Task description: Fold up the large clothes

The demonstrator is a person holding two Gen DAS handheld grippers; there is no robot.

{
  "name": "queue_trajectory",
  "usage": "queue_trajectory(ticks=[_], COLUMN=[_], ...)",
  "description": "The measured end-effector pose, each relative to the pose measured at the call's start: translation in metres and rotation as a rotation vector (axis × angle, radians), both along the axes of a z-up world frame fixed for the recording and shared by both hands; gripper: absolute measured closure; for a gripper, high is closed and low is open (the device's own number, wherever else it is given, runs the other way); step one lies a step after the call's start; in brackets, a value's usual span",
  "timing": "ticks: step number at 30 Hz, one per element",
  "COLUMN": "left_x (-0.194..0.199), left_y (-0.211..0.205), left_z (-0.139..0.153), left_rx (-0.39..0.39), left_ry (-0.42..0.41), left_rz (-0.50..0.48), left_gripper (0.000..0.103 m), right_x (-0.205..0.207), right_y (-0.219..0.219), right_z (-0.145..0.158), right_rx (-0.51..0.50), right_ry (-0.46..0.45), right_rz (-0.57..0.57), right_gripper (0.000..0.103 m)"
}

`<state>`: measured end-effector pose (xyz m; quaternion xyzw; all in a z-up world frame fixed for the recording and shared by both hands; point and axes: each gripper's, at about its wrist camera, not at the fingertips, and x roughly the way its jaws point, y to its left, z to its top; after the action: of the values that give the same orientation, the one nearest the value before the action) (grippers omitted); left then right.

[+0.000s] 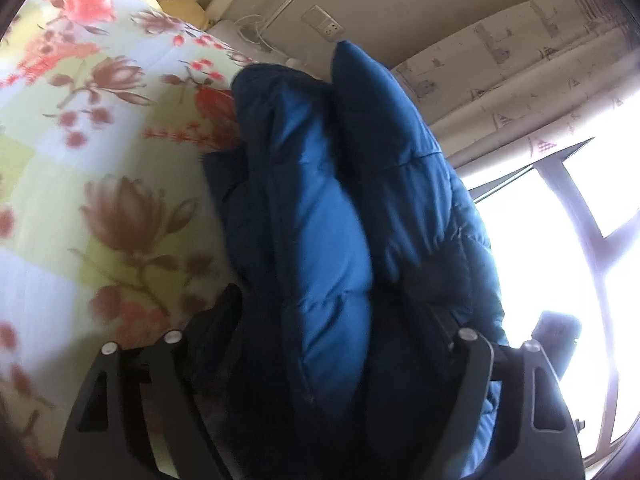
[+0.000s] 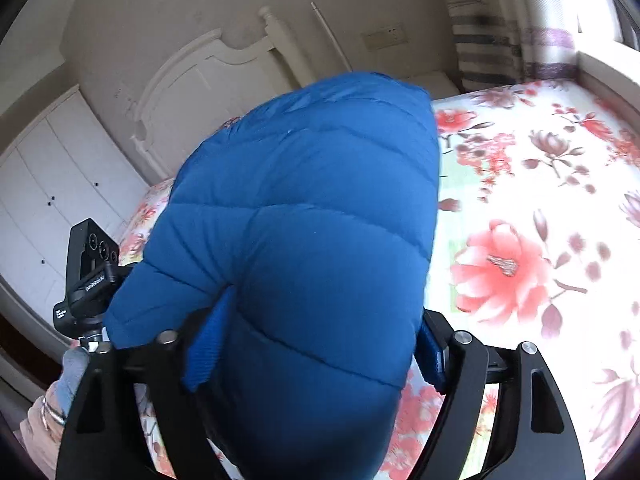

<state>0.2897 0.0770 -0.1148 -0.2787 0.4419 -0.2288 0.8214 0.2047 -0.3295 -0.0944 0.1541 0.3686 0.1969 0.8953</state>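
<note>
A blue puffer jacket [image 1: 340, 216] fills the middle of the left wrist view, bunched and lifted above the floral bed sheet [image 1: 100, 140]. My left gripper [image 1: 340, 344] is shut on a thick fold of it. In the right wrist view the same jacket [image 2: 304, 232] hangs over my right gripper [image 2: 312, 352], which is shut on its padded fabric and blue ribbed cuff [image 2: 204, 352]. The fingertips of both grippers are hidden in the fabric. The other gripper [image 2: 90, 276] shows at the left, held by a gloved hand.
The bed with its floral sheet [image 2: 540, 220] spreads to the right. A white headboard [image 2: 208, 76] and white wardrobe [image 2: 52, 172] stand behind. A curtain [image 1: 520, 60] and bright window [image 1: 560, 240] are on the right of the left wrist view.
</note>
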Motion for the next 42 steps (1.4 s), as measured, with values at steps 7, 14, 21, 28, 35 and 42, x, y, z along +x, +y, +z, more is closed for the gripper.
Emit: queue_trajectory(ticks=[7,14,21,28,35,42], left_x=[-0.085,-0.207,-0.261,-0.268,-0.261,-0.264], left_y=[0.008,-0.034,-0.072,-0.087,-0.085,-0.083], left_z=[0.095,0.191,0.194,0.179,0.175,0.178], left_rx=[0.299,0.571,0.727,0.737,0.725,0.720], left_ry=[-0.327,-0.631,-0.678,-0.641,-0.621,-0.631], left_rz=[0.118,0.275,0.295,0.247,0.261,0.271], left_gripper=[0.002,0.002,0.002,0.002,0.002,0.002], right_x=[-0.048,-0.160,-0.227,-0.237,-0.233,-0.232], right_y=[-0.005,0.004,0.030,0.036,0.043,0.045], right_z=[0.045,0.135,0.152,0.143,0.136,0.133], right_rx=[-0.051,-0.124,-0.229,-0.265,-0.272,-0.284], right_ry=[-0.062,-0.392,-0.511,-0.485,-0.460,-0.450], right_rz=[-0.133,-0.175,-0.115,-0.092,-0.097,-0.093], right_gripper=[0.013,0.005,0.005,0.005,0.005,0.005])
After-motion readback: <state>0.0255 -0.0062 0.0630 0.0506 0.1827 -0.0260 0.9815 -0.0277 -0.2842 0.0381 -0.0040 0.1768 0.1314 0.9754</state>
